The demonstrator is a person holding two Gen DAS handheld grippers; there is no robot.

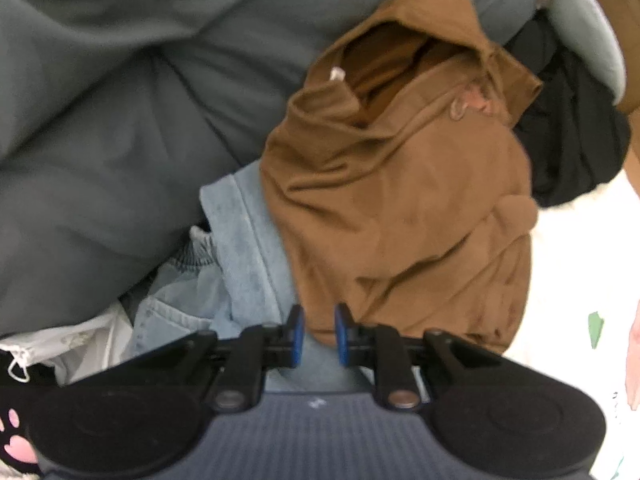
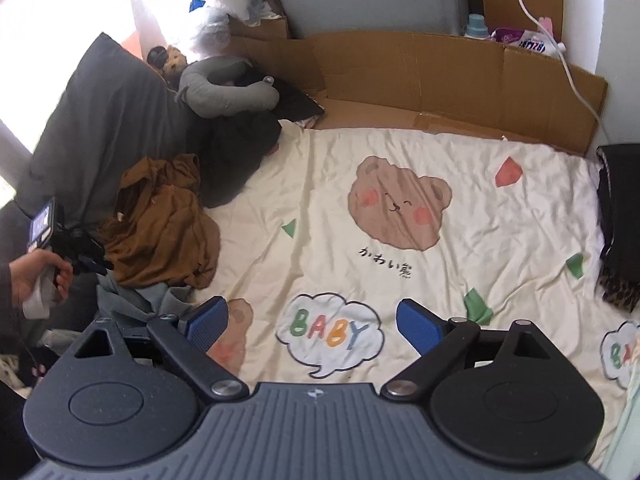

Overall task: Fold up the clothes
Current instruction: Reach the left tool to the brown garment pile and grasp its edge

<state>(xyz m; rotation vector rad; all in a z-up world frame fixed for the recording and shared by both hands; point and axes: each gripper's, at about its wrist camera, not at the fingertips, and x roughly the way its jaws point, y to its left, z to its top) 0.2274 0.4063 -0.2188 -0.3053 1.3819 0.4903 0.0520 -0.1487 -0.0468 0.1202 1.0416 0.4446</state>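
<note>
The clothes sit in a heap at the left edge of the bed, against a dark grey pillow (image 2: 100,120): a brown garment (image 1: 400,200) crumpled on top, light blue jeans (image 1: 248,248) poking out beneath it on the near left, a black garment (image 1: 572,140) to the far right. The left claw (image 1: 319,334) points almost straight down at the pile's near edge, its blue pads drawn close with the brown hem and denim between them (whether they truly pinch cloth I cannot tell; a narrow gap still shows). The right claw (image 2: 312,320) hangs wide open and empty over the cream bear-print bedsheet (image 2: 440,280), well apart from the heap.

The step in hand looks like picking one garment out to spread it. To do it well, the left claw should take only the brown hem, not the jeans under it, then lift straight up so the layers separate. The right claw should then catch a second corner before dragging it onto the open sheet.
</note>
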